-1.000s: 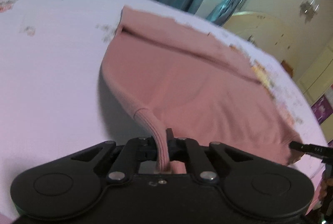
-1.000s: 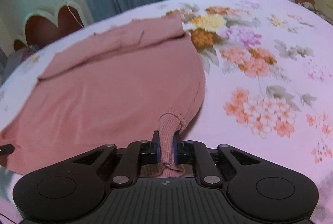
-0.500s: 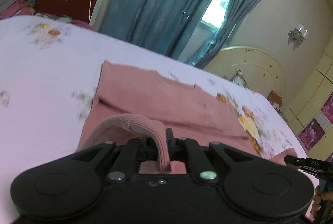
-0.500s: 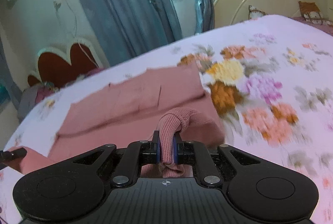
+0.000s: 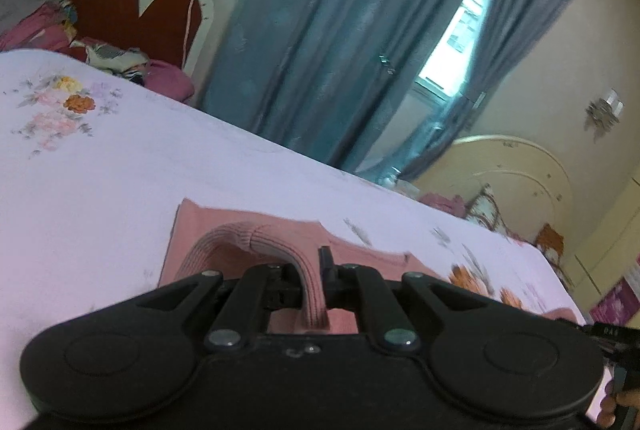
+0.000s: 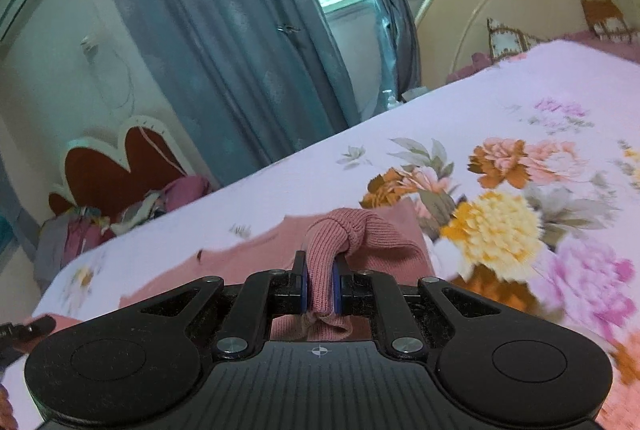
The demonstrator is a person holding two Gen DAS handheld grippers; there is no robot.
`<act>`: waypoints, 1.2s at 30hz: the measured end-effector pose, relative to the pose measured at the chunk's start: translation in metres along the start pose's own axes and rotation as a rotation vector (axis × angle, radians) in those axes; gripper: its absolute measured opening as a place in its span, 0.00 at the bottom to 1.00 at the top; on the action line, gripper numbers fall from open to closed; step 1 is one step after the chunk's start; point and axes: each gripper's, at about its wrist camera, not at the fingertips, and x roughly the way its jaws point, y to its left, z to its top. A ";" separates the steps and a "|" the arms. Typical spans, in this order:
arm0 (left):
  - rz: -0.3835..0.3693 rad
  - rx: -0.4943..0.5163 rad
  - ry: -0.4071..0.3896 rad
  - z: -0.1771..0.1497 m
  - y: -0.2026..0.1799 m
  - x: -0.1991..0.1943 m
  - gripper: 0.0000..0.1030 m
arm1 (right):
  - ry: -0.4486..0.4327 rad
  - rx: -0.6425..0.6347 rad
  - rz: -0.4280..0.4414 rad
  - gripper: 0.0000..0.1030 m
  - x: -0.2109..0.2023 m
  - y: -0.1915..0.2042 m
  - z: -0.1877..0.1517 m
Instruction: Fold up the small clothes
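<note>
Though flowerless leftward, big blooms (image 6: 496, 230) rightward

The right gripper (image 6: 320, 288) pinches a ribbed edge of the pink garment (image 6: 372, 242) between its fingers (image 6: 301, 286), above a floral bedsheet (image 6: 500, 222); blue curtains (image 6: 224, 30) hang behind.

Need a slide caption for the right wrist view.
Right gripper shut on the ribbed hem of a pink knit garment, lifting it over the floral bedsheet.
</note>
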 end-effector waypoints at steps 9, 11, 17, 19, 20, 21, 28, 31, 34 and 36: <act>0.106 -0.021 0.067 0.019 0.012 0.087 0.05 | 0.088 0.091 -0.039 0.10 0.098 -0.013 0.022; 0.130 -0.018 0.087 0.019 0.014 0.102 0.05 | 0.112 0.099 -0.058 0.11 0.116 -0.018 0.022; 0.228 -0.036 0.124 0.020 0.026 0.127 0.20 | 0.171 0.123 -0.092 0.19 0.149 -0.034 0.024; 0.228 -0.034 0.114 0.024 0.030 0.125 0.25 | 0.135 0.123 -0.098 0.44 0.148 -0.037 0.027; 0.219 -0.037 0.107 0.026 0.032 0.123 0.31 | 0.101 0.097 -0.105 0.62 0.145 -0.037 0.030; 0.212 -0.039 0.097 0.029 0.036 0.119 0.37 | 0.078 0.064 -0.109 0.65 0.144 -0.037 0.033; 0.211 0.056 0.110 0.031 0.048 0.108 0.51 | 0.132 -0.142 -0.085 0.65 0.157 -0.039 0.029; 0.200 0.105 0.155 0.021 0.044 0.123 0.51 | 0.164 -0.192 -0.082 0.65 0.169 -0.038 0.019; 0.209 0.136 0.196 0.014 0.042 0.138 0.51 | 0.184 -0.224 -0.067 0.65 0.179 -0.037 0.014; 0.234 0.141 0.225 0.010 0.044 0.148 0.48 | 0.194 -0.243 -0.062 0.53 0.185 -0.037 0.013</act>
